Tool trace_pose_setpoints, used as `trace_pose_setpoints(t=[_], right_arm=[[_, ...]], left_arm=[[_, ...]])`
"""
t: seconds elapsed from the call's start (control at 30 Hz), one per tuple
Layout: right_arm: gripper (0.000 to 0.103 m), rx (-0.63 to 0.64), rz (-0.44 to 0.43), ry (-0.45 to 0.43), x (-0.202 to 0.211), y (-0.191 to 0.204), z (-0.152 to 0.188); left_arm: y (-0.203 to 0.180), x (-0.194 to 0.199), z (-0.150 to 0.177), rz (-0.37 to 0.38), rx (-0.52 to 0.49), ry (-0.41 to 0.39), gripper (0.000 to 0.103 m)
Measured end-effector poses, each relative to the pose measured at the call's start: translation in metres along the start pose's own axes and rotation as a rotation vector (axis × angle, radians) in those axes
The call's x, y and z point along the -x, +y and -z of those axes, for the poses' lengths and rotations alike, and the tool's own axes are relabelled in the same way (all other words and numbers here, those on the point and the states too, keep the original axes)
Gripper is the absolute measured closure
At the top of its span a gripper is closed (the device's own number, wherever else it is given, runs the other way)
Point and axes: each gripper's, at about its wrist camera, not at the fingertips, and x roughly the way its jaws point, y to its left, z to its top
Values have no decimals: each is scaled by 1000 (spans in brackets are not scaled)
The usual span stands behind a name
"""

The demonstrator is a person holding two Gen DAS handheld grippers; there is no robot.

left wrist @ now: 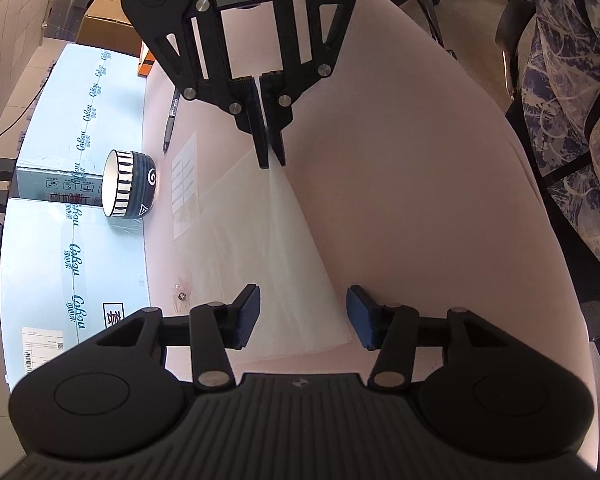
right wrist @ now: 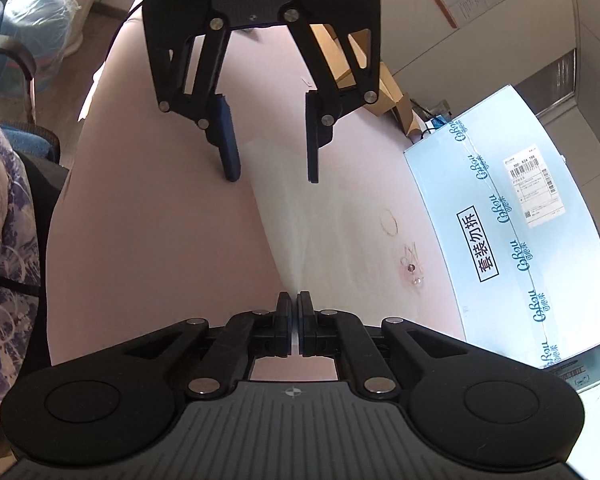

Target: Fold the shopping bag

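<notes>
Shopping bag, thin white plastic, lies on the pink table between both grippers. Left gripper: jaws apart, straddling the near edge, pads not touching. Right gripper: clamped on the far corner, lifting it off the table.

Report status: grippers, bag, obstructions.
Right gripper shut on bag edge, lifting it. Left gripper open astride opposite end. Bowl beside, clear.

Bright, washed-out glare — fisheye-bent edges.
</notes>
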Motion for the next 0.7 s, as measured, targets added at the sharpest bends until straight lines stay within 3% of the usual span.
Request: trace_pose_setpoints(t=[0.07,0.13,0.17,0.2,0.37,0.57,0.7], right_arm=[[100,-30,0,-11,4,-5,0],[100,-53,3,-20,7,-10,0],[100,-61,2,-23,9,-12,0],[100,-65,0,-25,9,-13,0],[100,-78,-45,-26,11,-6,3],[100,-222,-234,-40,12,-15,3],[100,-365,-343,-52,12,-26,6]], left_arm=[[0,0,-2,-4,-2,-4,57],[-1,-3,-2,-12,-3,19,71],[-2,-2,-2,-17,-2,25,84],[-2,-2,-1,-19,10,31,89],[4,-2,1,14,72,40,95],[13,12,1,207,167,63,96],[26,28,5,421,239,40,94]])
